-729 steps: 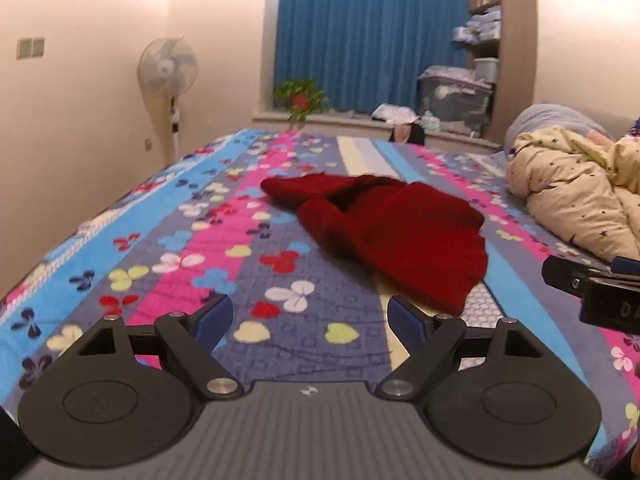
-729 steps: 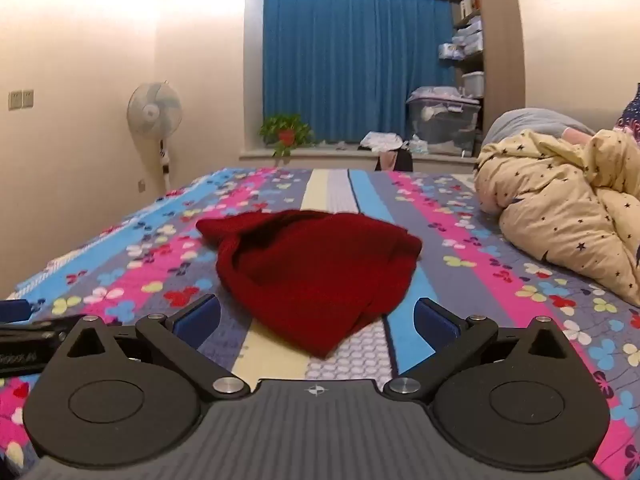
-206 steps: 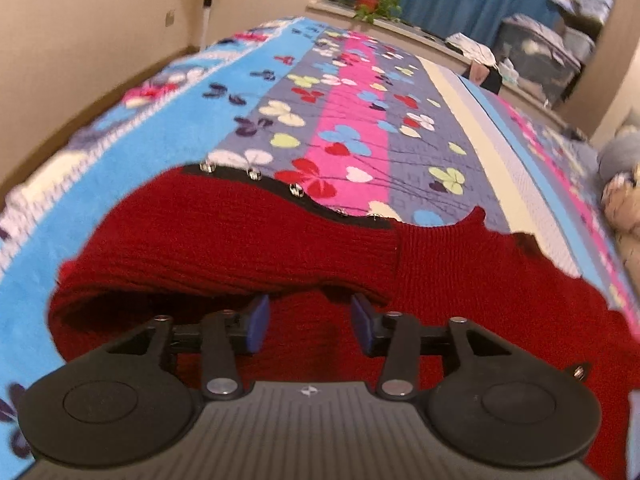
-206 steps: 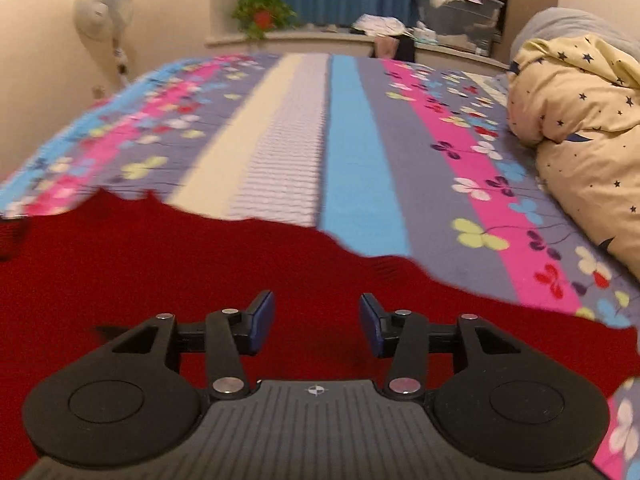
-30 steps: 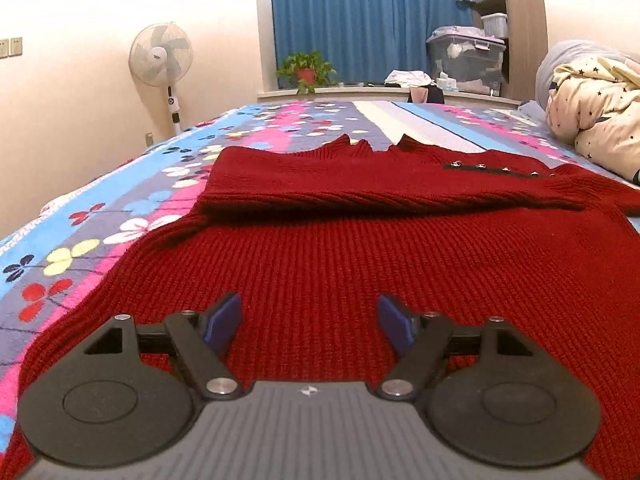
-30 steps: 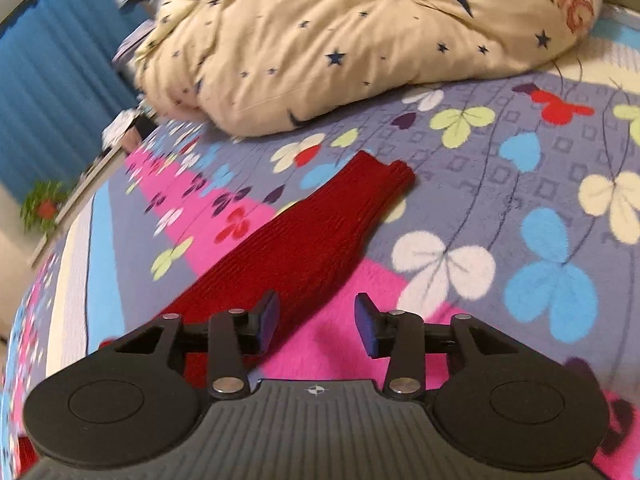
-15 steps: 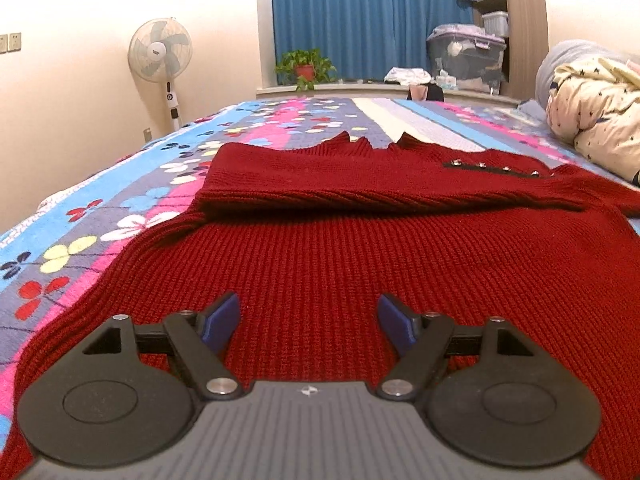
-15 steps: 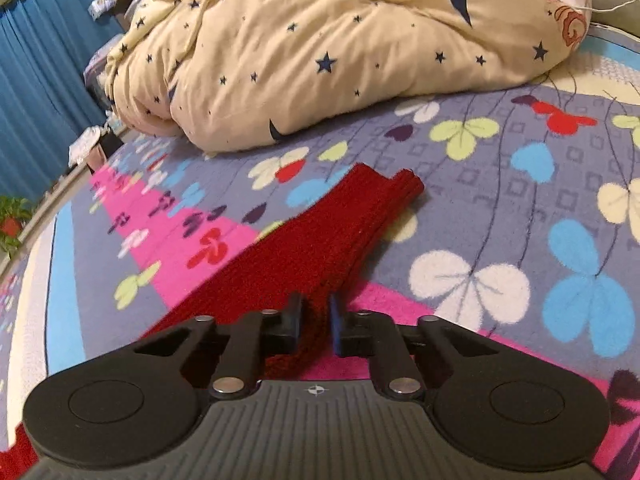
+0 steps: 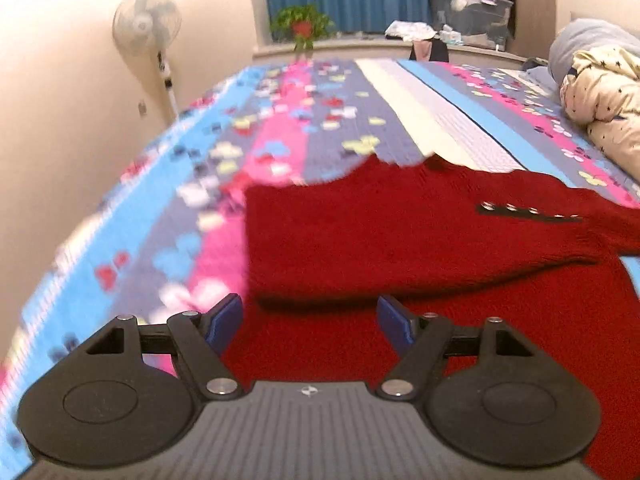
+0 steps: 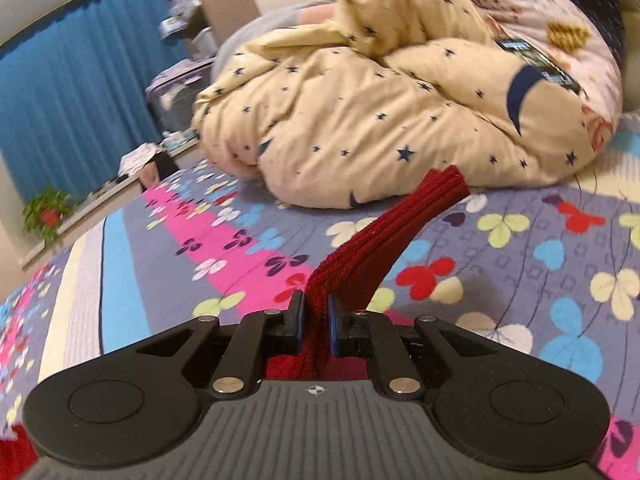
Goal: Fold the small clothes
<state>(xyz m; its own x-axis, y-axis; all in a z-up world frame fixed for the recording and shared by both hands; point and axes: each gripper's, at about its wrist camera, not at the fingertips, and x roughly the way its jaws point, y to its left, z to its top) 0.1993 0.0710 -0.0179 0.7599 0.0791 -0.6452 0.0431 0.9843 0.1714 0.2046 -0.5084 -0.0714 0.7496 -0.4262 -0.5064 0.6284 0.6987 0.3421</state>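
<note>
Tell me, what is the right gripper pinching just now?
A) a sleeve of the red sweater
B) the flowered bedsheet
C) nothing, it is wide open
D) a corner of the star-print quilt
A: in the right wrist view the right gripper is shut on the sleeve of the red sweater, lifted off the flowered bedsheet.

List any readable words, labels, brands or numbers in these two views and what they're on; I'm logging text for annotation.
No readable text.
Left gripper: only a small round emblem on its body, no letters.
Right gripper: the same emblem.
Duvet: stars and a moon, no words.
Storage box: too blurred to tell.
</note>
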